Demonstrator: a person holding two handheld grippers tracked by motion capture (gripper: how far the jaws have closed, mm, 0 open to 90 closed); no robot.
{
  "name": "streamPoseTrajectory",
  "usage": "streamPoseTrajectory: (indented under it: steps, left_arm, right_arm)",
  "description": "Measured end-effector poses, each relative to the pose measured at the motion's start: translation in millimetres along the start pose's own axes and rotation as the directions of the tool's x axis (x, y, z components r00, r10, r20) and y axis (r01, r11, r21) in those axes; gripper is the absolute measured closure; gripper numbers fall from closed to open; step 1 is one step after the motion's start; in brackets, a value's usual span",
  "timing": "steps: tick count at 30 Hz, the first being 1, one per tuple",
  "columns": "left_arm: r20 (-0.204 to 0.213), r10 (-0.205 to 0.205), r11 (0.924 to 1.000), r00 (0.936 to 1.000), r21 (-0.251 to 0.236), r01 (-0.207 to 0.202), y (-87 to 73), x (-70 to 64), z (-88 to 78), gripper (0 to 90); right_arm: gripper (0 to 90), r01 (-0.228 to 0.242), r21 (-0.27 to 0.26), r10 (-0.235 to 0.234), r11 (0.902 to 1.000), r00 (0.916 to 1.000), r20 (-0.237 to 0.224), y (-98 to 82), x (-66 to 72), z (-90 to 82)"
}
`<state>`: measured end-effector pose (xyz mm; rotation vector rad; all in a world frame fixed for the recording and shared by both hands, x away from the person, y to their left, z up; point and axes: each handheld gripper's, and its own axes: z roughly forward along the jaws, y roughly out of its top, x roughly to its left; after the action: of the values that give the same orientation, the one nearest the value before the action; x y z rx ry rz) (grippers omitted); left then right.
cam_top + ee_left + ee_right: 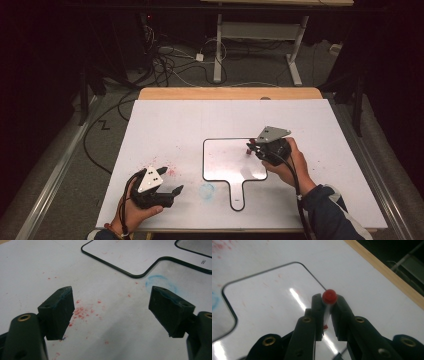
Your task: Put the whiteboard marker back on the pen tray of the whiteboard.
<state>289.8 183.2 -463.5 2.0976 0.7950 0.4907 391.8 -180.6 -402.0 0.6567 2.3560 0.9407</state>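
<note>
Marker (pixel 329 305) being pinched over the whiteboard (pixel 225 160).
I am holding it in my right gripper (pixel 329 312), jaws clamped on its barrel, red end up, near the board's right edge; my left gripper (pixel 111 312) is resting spread wide above red specks (pixel 81 311).

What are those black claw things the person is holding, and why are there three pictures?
Those are tongs, one in each of the person's hands. One camera hangs above the table; a small camera also rides on each pair, so you get three pictures of one moment. From above, the left tongs rest near the table's front edge, standing open with nothing between them. The right tongs are squeezed shut on a red marker, held over a small whiteboard with a black rim and a handle. The whiteboard lies on a big white table. There are red crumbs and a faint blue ring smudged on the table.
</note>
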Motion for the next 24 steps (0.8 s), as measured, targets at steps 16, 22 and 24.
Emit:
streamPoseTrajectory:
  steps: [16,22,24]
  left_arm:
    - [-0.004,-0.006,0.9999,1.0,-0.012,0.006,-2.1,1.7,-4.1,19.6]
    - [-0.005,-0.004,1.0,1.0,-0.007,0.004,-2.3,1.7,-3.6,19.6]
    - [-0.004,-0.003,1.0,1.0,-0.007,0.003,-1.7,0.9,-2.9,19.6]
  right_arm:
    - [81.6,0.083,0.0,-0.083,0.9965,0.9959,-0.034,45.6,36.4,40.8]
    - [81.5,0.088,0.038,-0.088,0.9954,0.9961,0.008,43.5,30.5,38.4]
    - [81.5,0.077,0.017,-0.076,0.9969,0.9964,-0.038,45.1,35.1,37.7]
